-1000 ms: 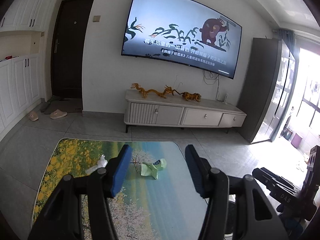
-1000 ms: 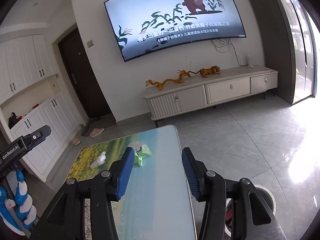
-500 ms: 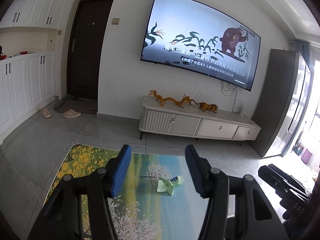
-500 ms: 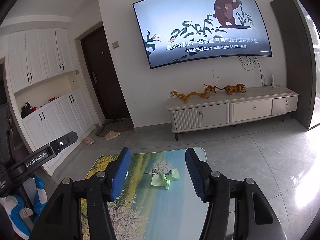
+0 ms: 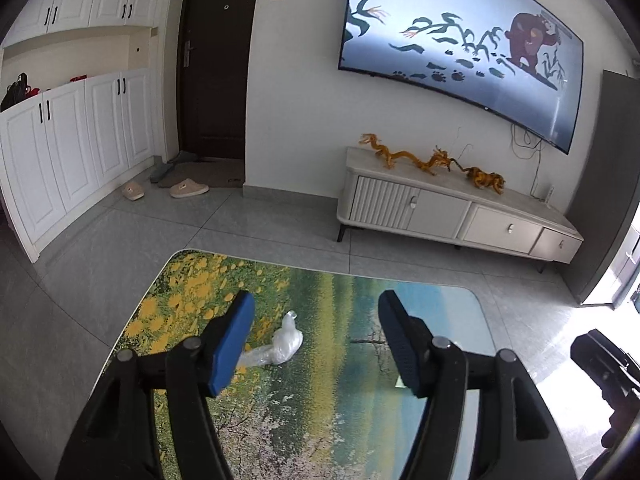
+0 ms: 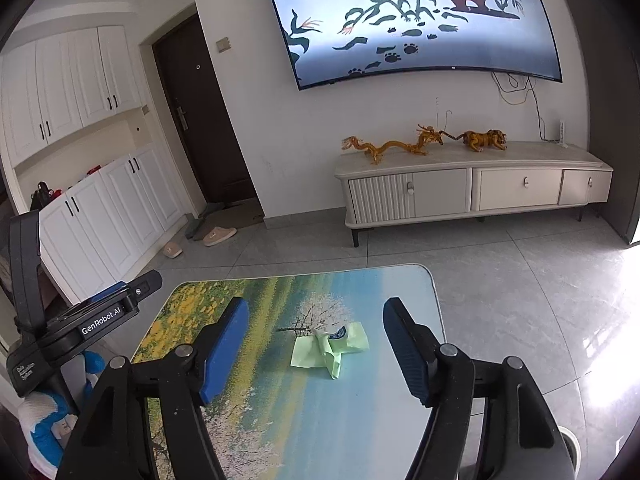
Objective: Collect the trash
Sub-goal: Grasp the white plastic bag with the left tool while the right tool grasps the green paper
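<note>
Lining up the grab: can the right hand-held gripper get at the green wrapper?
Probably yes. The green wrapper lies alone on the table, ahead between the right hand-held gripper's opening jaws, nothing blocking.

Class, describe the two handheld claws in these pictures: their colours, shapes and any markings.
Both the left claw and the right claw have black angular plastic frames with silver pivot bolts and two flat fingers with blue ribbed pads. Seen from the right wrist, the left unit's black body bears white "GenRobot.AI" lettering.
</note>
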A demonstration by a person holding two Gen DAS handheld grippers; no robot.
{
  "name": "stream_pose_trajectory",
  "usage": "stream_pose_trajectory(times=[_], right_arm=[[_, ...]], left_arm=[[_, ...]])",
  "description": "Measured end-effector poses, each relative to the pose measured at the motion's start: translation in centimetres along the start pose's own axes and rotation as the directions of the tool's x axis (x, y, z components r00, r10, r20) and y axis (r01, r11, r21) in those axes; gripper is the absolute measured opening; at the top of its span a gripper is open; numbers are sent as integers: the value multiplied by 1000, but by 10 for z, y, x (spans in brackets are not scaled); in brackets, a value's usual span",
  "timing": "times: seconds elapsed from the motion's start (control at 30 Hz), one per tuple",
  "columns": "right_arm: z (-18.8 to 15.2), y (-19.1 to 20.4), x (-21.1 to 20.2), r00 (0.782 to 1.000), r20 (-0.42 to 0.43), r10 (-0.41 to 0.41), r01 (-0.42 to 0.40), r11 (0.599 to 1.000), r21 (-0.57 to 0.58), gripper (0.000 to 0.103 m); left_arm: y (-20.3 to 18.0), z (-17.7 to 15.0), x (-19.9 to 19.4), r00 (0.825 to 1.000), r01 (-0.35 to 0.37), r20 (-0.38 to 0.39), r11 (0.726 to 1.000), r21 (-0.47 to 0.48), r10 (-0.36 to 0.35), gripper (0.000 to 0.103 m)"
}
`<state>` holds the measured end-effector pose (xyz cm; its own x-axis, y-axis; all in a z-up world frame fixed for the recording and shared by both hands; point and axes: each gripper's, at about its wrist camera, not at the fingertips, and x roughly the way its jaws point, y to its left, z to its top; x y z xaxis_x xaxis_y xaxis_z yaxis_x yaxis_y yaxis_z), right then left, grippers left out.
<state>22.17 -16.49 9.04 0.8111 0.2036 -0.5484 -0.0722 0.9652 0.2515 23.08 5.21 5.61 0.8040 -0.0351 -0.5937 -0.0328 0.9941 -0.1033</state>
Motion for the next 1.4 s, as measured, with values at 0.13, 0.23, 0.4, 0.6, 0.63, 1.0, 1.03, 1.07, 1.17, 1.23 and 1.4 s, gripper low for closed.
stream_pose_trajectory(times=[0.13,0.23,0.4,0.6,0.63,1.0,1.03,1.07,1.17,1.23,1.4], right_arm=[[-8,-14,39,999,-43,2,-1,1000,24,74],[-15,-25,68,998,-68,3,1,999,45,76],[-27,-38,117,993,-116,25,-16,997,79,77],[-41,-44,159,985,-166,34,-18,995,101,78],[-42,-44,163,984,-173,35,-17,995,100,78],[-61,-33,186,967,-256,10,-2,999,32,73],[-63,-33,187,964,-264,13,-5,1000,30,65],[-65,-32,187,962,-271,19,-11,999,31,64],[-70,-29,183,960,-277,24,-20,1000,17,51],[-71,-27,178,961,-275,22,-21,1000,8,42],[-79,-21,160,958,-286,33,-35,999,-3,32]], left_arm=[[23,-7,44,997,-49,-57,997,-65,45,63],[34,-16,74,993,-76,-93,993,-94,67,63],[39,-33,115,983,-149,-119,986,-80,139,63],[34,-49,148,964,-236,-135,971,-23,231,63],[34,-51,152,961,-246,-136,969,-14,242,63],[34,-66,173,951,-221,-220,975,4,217,58],[35,-67,175,951,-211,-232,977,-2,205,51],[37,-68,176,950,-199,-246,980,-10,190,47],[42,-73,180,947,-164,-286,985,-44,145,31],[41,-76,177,950,-158,-278,987,-37,141,28],[36,-87,162,957,-89,-282,995,-44,73,26]])
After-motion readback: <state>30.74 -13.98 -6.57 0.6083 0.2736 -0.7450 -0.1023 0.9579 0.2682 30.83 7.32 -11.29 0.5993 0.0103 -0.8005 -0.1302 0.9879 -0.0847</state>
